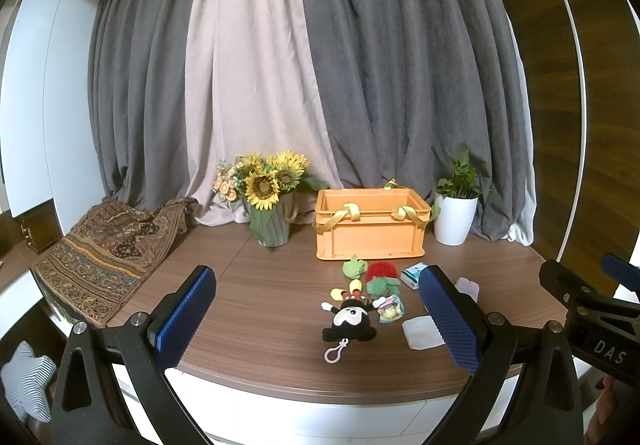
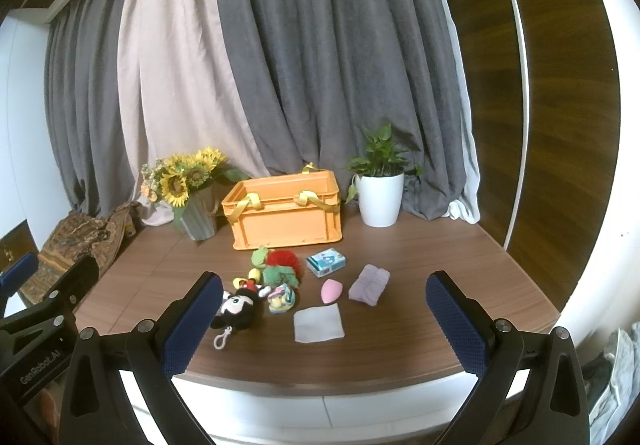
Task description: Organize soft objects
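Crate (image 2: 286, 215) interior unseen; left gripper (image 1: 316, 315) and right gripper (image 2: 324, 319) spread apart.

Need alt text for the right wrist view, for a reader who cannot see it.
The open right hand-held gripper hovers over a wooden table scattered with soft items, including a mouse plush, white cloth and purple cloth. An orange crate stands behind them.

left wrist: front edge, facing curtains | right wrist: likewise, seemingly rightward | shared: table (image 1: 260, 285) (image 2: 440, 265)
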Tool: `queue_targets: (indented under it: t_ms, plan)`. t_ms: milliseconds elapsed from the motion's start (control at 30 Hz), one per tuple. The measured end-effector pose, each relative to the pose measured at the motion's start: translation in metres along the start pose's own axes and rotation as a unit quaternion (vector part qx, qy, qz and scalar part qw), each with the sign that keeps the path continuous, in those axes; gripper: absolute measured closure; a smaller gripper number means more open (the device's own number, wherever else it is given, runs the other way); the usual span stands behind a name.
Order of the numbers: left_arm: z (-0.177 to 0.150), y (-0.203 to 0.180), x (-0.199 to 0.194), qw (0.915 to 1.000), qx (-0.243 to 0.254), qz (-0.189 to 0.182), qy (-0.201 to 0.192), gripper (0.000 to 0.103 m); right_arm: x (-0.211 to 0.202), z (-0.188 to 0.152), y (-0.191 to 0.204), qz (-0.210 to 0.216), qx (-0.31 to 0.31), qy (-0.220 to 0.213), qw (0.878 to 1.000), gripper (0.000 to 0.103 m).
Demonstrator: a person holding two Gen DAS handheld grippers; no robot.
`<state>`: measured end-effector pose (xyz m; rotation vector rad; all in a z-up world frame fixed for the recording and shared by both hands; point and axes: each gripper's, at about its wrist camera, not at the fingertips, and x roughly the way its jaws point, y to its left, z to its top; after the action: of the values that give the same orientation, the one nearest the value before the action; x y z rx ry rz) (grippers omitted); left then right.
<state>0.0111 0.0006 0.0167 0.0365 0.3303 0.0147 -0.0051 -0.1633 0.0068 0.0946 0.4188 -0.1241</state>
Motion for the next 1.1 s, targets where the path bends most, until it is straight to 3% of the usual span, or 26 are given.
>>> queue_targets:
  t_ms: [700, 1100]
  plan:
    - [-0.001, -0.001, 0.003, 0.9999, -0.007, -0.013, 0.008, 0.000, 0.001, 0.000, 0.001, 0.001, 0.001, 0.003, 1.000, 0.000]
    - [-0.020, -0.005, 0.051, 0.9969, -0.002, -0.047, 0.064, 0.000, 0.032, -0.010, 0.000, -0.009, 0.010, 0.037, 0.999, 0.000]
